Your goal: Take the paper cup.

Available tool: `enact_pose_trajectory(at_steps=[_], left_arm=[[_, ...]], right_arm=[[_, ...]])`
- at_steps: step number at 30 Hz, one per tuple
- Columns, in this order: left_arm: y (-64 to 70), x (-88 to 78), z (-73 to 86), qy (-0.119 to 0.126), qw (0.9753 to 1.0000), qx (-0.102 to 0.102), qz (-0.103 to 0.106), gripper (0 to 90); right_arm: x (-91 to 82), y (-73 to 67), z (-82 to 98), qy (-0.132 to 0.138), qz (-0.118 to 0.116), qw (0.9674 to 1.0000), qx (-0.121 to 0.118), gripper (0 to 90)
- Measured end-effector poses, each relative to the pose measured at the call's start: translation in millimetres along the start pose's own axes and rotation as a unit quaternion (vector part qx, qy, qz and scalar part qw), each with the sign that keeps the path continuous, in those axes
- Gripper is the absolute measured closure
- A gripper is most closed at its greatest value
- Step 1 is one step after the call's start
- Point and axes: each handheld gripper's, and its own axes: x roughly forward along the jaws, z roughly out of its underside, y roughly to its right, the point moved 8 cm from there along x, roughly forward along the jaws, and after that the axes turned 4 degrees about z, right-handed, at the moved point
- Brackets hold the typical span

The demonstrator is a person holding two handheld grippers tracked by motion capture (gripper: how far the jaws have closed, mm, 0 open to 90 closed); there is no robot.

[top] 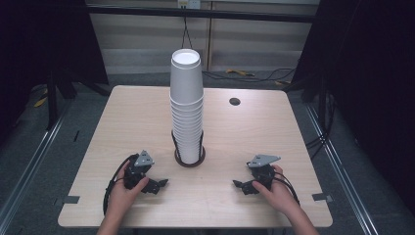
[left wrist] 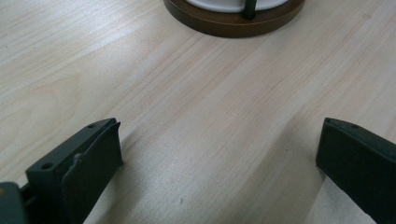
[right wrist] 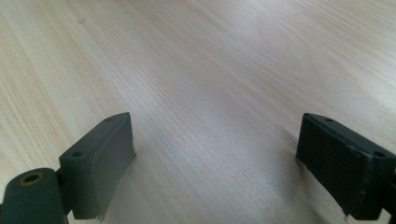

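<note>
A tall stack of white paper cups (top: pixel 186 107) stands upright in a round dark holder (top: pixel 189 157) at the middle of the light wood table (top: pixel 254 132). The holder's brown base (left wrist: pixel 233 21) lies ahead of the left gripper's jaws. My left gripper (top: pixel 157 186) rests low on the table, front left of the holder, open with nothing between its jaws. My right gripper (top: pixel 243 187) rests front right of the holder, also open and empty. In both gripper views the jaws stand wide apart over bare wood, left gripper (left wrist: pixel 219 140), right gripper (right wrist: pixel 217 140).
A round dark cable hole (top: pixel 235 101) sits in the table's far right part. Black curtains and metal floor rails flank the table. Cables lie on the floor beyond the far edge.
</note>
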Motion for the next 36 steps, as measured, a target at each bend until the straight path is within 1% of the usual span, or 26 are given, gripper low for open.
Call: enact_pose_trajectory(at_steps=[5,7,9,13,14,15,16,17,18,19,20,21,22,23,24,25,26,27,28,29,30,31,32,34,35,36], left_arm=[[0.2,-0.1,0.1,0.000,1.0000,0.000,0.000,0.0],[0.3,-0.3,0.2,0.000,1.0000,0.000,-0.001,0.0],[0.4,-1.3,0.8,-0.001,1.0000,0.002,-0.004,0.2],[3.1,-4.5,4.0,0.000,0.9999,-0.011,-0.008,0.6],[3.1,-4.5,4.0,0.000,0.9999,-0.011,-0.008,0.9],[3.0,-7.2,5.6,-0.003,0.9997,-0.017,-0.015,0.9],[3.4,-9.2,6.2,-0.003,0.9997,-0.018,-0.015,2.5],[4.0,-14.1,7.0,-0.011,0.9996,-0.025,-0.011,9.2],[4.0,-14.1,7.0,-0.011,0.9996,-0.025,-0.011,12.7],[3.2,-20.0,5.7,-0.019,0.9991,-0.038,-0.008,14.9],[3.2,-20.0,5.7,-0.019,0.9991,-0.038,-0.008,14.4],[2.8,-23.2,2.4,-0.012,0.9991,-0.041,-0.003,14.5],[3.5,-30.5,-7.1,0.011,0.9986,-0.049,0.016,14.6],[3.9,-36.8,-14.8,0.022,0.9980,-0.050,0.031,14.9],[3.9,-36.8,-14.8,0.022,0.9980,-0.050,0.031,14.9],[2.5,-46.9,-29.2,0.033,0.9976,-0.051,0.033,14.9],[2.5,-46.9,-29.2,0.033,0.9976,-0.051,0.033,14.9],[1.4,-52.1,-37.6,0.037,0.9976,-0.052,0.028,14.9],[0.6,-58.1,-46.0,0.038,0.9978,-0.046,0.029,14.9],[0.6,-64.0,-54.6,0.040,0.9979,-0.039,0.031,14.9],[0.7,-69.9,-63.1,0.042,0.9981,-0.032,0.030,14.8],[0.7,-75.6,-71.3,0.045,0.9982,-0.029,0.027,14.8],[1.2,-81.1,-79.5,0.047,0.9981,-0.027,0.029,14.8],[2.6,-91.5,-94.5,0.050,0.9980,-0.024,0.032,14.8],[3.1,-96.9,-101.5,0.050,0.9980,-0.020,0.032,14.8],[3.6,-101.8,-108.4,0.053,0.9980,-0.016,0.032,14.7]], right_arm=[[2.0,0.3,-1.8,-0.001,0.002,1.0000,0.004,10.5],[3.9,0.4,-3.6,-0.001,0.000,1.0000,0.001,10.5],[5.8,-0.4,-5.5,-0.001,-0.008,1.0000,-0.002,10.6],[6.8,-1.6,-6.5,0.000,-0.013,0.9999,-0.010,10.6],[6.8,-1.6,-6.5,0.000,-0.013,0.9999,-0.010,10.6],[6.8,-2.0,-6.6,0.000,-0.012,0.9999,-0.008,10.6],[6.7,-3.2,-6.7,0.001,-0.006,1.0000,-0.005,11.0],[6.1,-7.2,-6.8,0.001,-0.008,1.0000,-0.005,11.6],[6.1,-7.2,-6.8,0.001,-0.008,1.0000,-0.005,11.6],[5.2,-13.3,-8.2,-0.006,-0.023,0.9997,-0.006,14.0],[4.0,-16.2,-9.6,-0.013,-0.033,0.9994,-0.008,14.9],[2.6,-19.8,-11.4,-0.020,-0.045,0.9988,-0.007,14.9],[1.3,-22.3,-14.4,-0.018,-0.053,0.9984,-0.006,15.0],[-0.8,-26.2,-20.2,-0.007,-0.065,0.9979,-0.006,15.0],[-3.8,-30.0,-28.3,0.006,-0.073,0.9973,-0.007,15.1],[-5.9,-32.1,-35.0,0.016,-0.076,0.9970,-0.009,15.1],[-8.3,-33.9,-41.9,0.024,-0.077,0.9967,-0.011,15.1],[-10.5,-35.6,-49.1,0.032,-0.079,0.9963,-0.014,15.1],[-10.5,-35.6,-49.1,0.032,-0.079,0.9963,-0.014,15.1],[-12.9,-37.0,-56.3,0.035,-0.083,0.9958,-0.016,15.1],[-19.0,-36.2,-73.8,0.048,-0.079,0.9954,-0.025,15.0],[-22.6,-35.4,-82.7,0.054,-0.078,0.9951,-0.027,15.0],[-22.6,-35.4,-82.7,0.054,-0.078,0.9951,-0.027,15.0],[-29.6,-35.3,-100.8,0.070,-0.086,0.9935,-0.024,15.0],[-32.8,-35.9,-109.4,0.078,-0.094,0.9923,-0.020,14.9],[-35.7,-35.9,-117.0,0.081,-0.097,0.9918,-0.020,14.9]])
